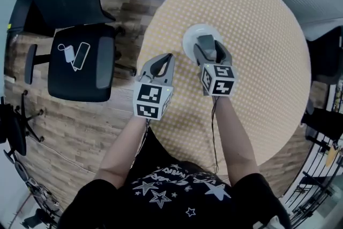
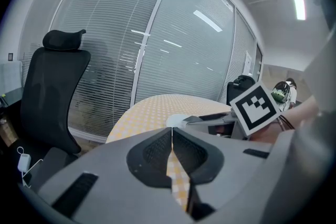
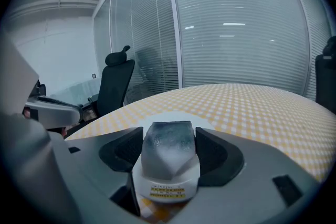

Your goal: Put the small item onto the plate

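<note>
A small grey and white item [image 3: 167, 157] with a yellow label sits between the jaws of my right gripper [image 3: 169, 150], which is shut on it. In the head view that right gripper [image 1: 208, 46] hangs over the white plate [image 1: 190, 37] on the round checkered table [image 1: 257, 61], with the grey item [image 1: 207, 46] showing between its jaws. The plate's rim [image 3: 157, 119] shows just beyond the item. My left gripper [image 1: 164, 61] is shut and empty, over the table's left edge beside the plate. In the left gripper view my left gripper [image 2: 171, 140] has its jaws pressed together, and the plate [image 2: 177, 121] lies ahead.
A black office chair [image 1: 80, 61] with a white charger and cable on its seat stands left of the table. Glass walls with blinds [image 3: 236, 34] ring the room. Another dark chair [image 1: 327, 56] stands at the right edge.
</note>
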A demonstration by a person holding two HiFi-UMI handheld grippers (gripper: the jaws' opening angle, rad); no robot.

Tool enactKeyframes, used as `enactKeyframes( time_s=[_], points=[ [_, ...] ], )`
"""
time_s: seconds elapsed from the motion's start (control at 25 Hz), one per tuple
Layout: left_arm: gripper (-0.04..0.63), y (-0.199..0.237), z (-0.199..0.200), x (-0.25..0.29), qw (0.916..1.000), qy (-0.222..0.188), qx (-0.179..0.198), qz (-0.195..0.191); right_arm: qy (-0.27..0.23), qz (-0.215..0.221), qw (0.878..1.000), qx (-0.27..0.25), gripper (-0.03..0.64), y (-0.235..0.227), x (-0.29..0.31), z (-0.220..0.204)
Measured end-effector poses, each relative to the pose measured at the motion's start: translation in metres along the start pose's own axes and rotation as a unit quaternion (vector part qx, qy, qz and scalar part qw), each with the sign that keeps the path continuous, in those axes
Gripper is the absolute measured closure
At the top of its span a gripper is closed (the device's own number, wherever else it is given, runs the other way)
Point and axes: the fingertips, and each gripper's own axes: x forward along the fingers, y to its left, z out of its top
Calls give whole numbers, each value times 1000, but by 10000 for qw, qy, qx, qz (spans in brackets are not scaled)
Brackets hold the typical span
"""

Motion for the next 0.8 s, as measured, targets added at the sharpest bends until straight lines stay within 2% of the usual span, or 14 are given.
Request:
enactKeyframes(
  time_s=[0.32, 0.52, 0.68, 0.8],
  points=[
    [584, 4, -1, -10, 10000, 0, -67, 40, 390, -33, 9984, -418, 296, 6, 5, -7],
    [584, 2, 0, -16, 10000, -24, -58, 10, 502, -70, 9980, -371, 296, 6, 8, -7],
    [584, -1, 2, -23, 9999, -64, -96, -41, 558, -123, 9963, -645, 296, 7, 5, -7],
    [584, -1, 6, -29, 9999, -127, -78, -39, 471, -217, 9965, -659, 295, 5, -4, -1]
  ],
)
